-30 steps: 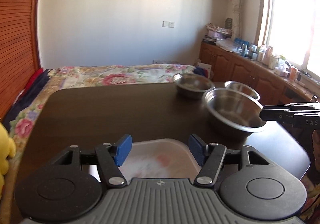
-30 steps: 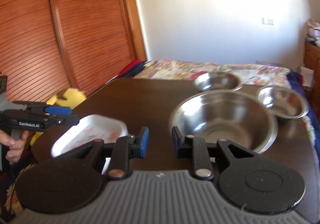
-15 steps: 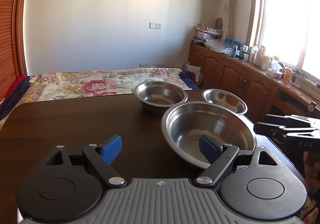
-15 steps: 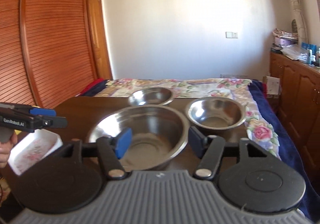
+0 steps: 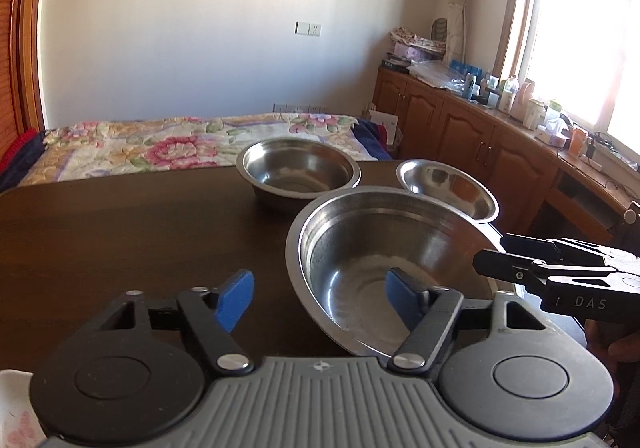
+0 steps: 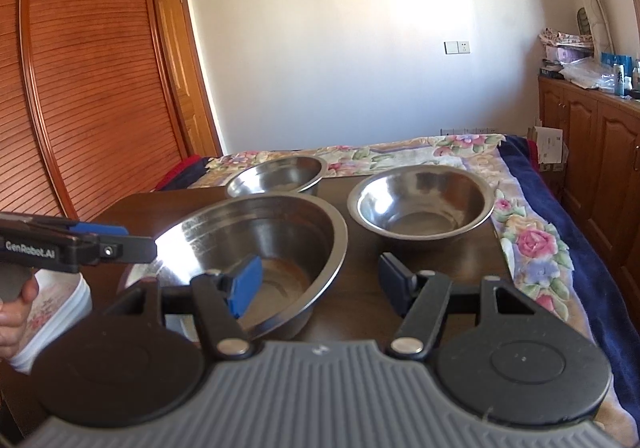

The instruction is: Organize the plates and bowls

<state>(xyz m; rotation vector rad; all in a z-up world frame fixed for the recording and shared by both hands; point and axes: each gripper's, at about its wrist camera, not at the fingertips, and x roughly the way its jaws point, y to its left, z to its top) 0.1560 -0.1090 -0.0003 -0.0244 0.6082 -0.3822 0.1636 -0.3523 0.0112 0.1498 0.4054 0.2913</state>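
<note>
Jaws apart (both), straddling large bowl (image 5: 360,248) rim

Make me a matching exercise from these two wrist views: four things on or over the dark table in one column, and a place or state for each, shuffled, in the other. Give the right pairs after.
Things:
1. large steel bowl
2. flat-bottomed steel bowl
3. white floral dish
4. left gripper

Places or states:
A. at the table's far edge, nearest the bed
B. jaws open, straddling a bowl's near rim
C. nearest both cameras, biggest of the three bowls
D. at the table's near left edge

Pairs: 1-C, 2-A, 3-D, 4-B
</note>
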